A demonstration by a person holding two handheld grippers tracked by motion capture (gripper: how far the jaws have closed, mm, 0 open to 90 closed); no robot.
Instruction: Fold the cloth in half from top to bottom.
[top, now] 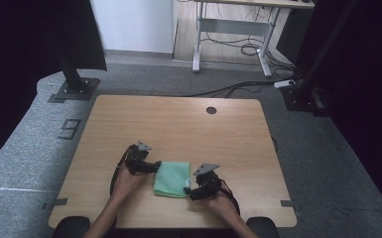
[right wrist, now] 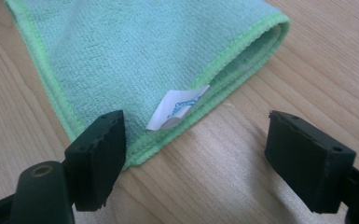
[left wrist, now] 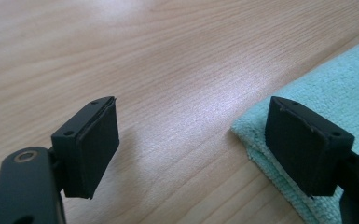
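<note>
A folded green cloth (top: pixel 171 179) lies flat on the wooden table (top: pixel 178 124), near its front edge. My left gripper (top: pixel 155 167) is at the cloth's upper left corner, jaws open. In the left gripper view that gripper (left wrist: pixel 193 149) has bare wood between its jaws, and the cloth's corner (left wrist: pixel 307 107) lies just beyond its right jaw. My right gripper (top: pixel 187 191) is at the cloth's lower right corner, open. In the right gripper view that gripper (right wrist: pixel 196 158) stands over the cloth's (right wrist: pixel 135 51) stitched corner with a white label (right wrist: pixel 177 108); nothing is gripped.
A dark round hole (top: pixel 211 110) sits near the table's far edge. A black stand base (top: pixel 74 89) is on the floor beyond the far left corner. A white desk frame (top: pixel 233 29) and cables (top: pixel 238 89) lie farther back.
</note>
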